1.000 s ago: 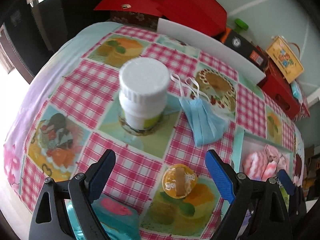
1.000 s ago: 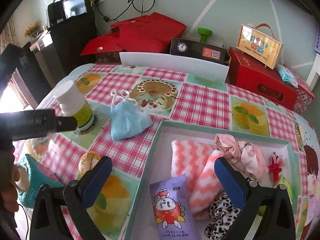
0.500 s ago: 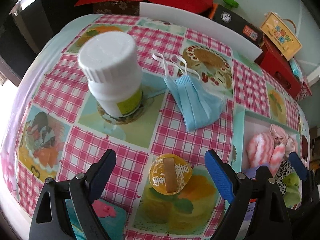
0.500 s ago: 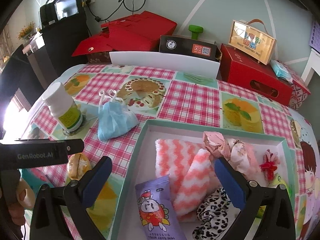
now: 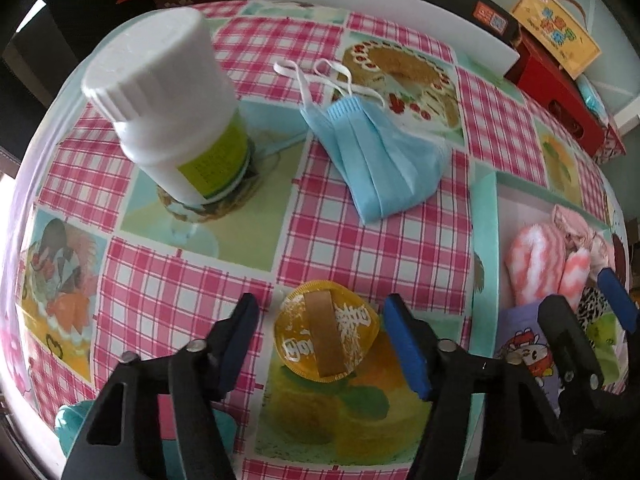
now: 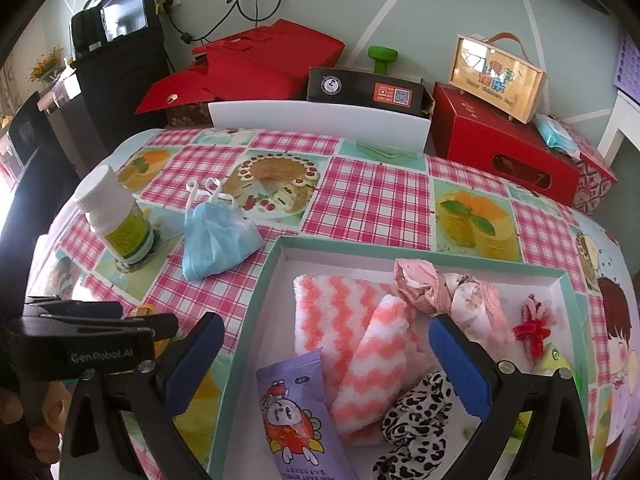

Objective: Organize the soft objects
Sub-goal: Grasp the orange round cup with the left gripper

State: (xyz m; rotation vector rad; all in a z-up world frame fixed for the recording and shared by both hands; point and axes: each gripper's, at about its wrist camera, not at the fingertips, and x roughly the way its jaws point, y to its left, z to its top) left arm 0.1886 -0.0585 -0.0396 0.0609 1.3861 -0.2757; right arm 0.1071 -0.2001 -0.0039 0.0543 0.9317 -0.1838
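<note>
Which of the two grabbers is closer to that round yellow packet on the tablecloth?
The left. The left gripper hangs open with the round yellow packet between its fingers. The right gripper is off to the packet's right, open over the tray.

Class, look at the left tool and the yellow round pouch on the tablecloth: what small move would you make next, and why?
Probably ease the left tool a little further forward and down, then close. Its jaws stand open on either side of the yellow round pouch, which lies flat on the tablecloth, outside the tray that already holds soft items. The pads do not look low enough to grip yet.
</note>
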